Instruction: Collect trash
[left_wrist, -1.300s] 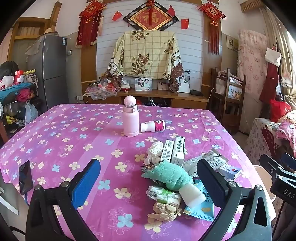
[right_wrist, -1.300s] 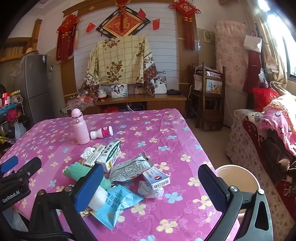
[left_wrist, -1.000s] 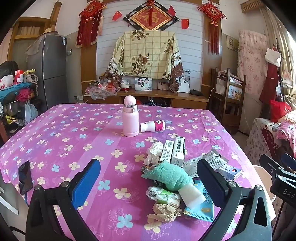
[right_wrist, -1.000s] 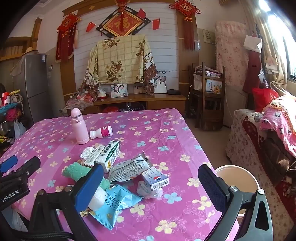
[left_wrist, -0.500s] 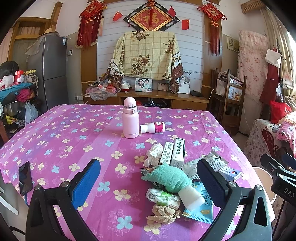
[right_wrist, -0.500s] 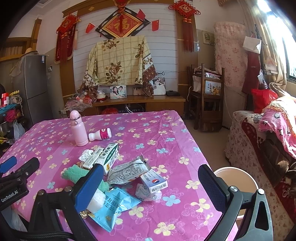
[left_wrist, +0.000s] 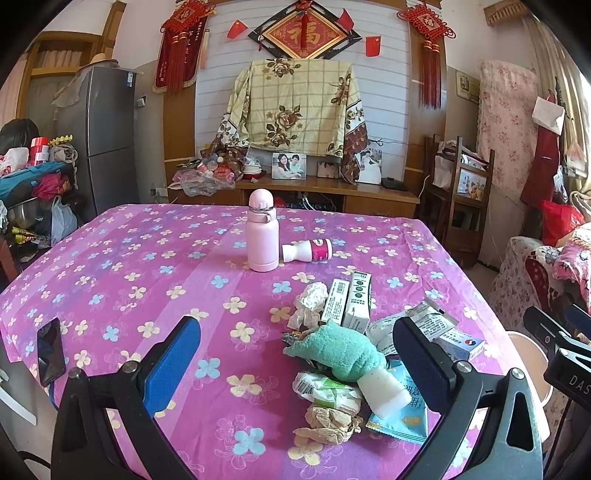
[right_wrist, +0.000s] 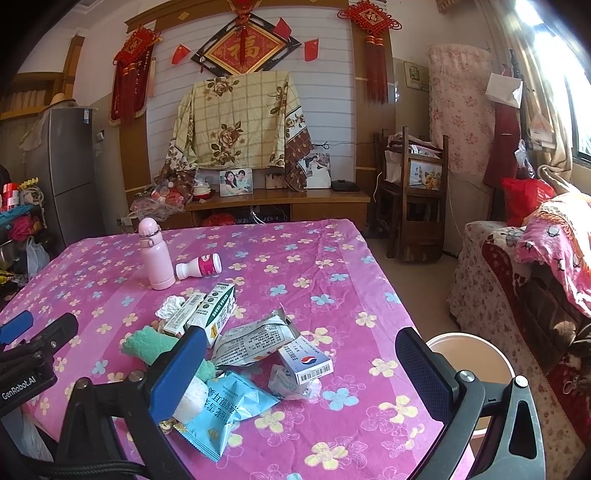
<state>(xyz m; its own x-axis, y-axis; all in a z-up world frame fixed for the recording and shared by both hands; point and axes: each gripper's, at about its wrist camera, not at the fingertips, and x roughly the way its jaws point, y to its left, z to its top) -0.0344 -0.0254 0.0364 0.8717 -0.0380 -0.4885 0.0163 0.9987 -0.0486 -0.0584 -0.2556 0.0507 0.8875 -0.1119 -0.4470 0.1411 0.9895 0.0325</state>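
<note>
A: Going left to right — what's sitting on the tabletop (left_wrist: 110, 280) right now?

B: A dark phone (left_wrist: 50, 350) is lying at the far left edge. Then the pink flask (left_wrist: 262, 232) is standing upright mid-table, with a small white bottle (left_wrist: 306, 251) lying on its side just beside it.

A: And the trash?

B: It's piling up on the right half, near the front edge — crumpled tissue (left_wrist: 308, 302), two cartons (left_wrist: 347, 304) lying side by side, a green cloth (left_wrist: 340, 350) draped over a white bottle, a blue packet (right_wrist: 225, 410), a silver wrapper (right_wrist: 255, 341) and a small white box (right_wrist: 306, 363).

A: Grippers?

B: The left gripper (left_wrist: 295, 365) is hovering over the near edge, jaws spread wide, holding nothing. The right gripper (right_wrist: 297, 373) is doing the same, jaws wide and empty, above the packet and box. A beige bin (right_wrist: 469, 354) is sitting on the floor just off the table's right edge.
</note>
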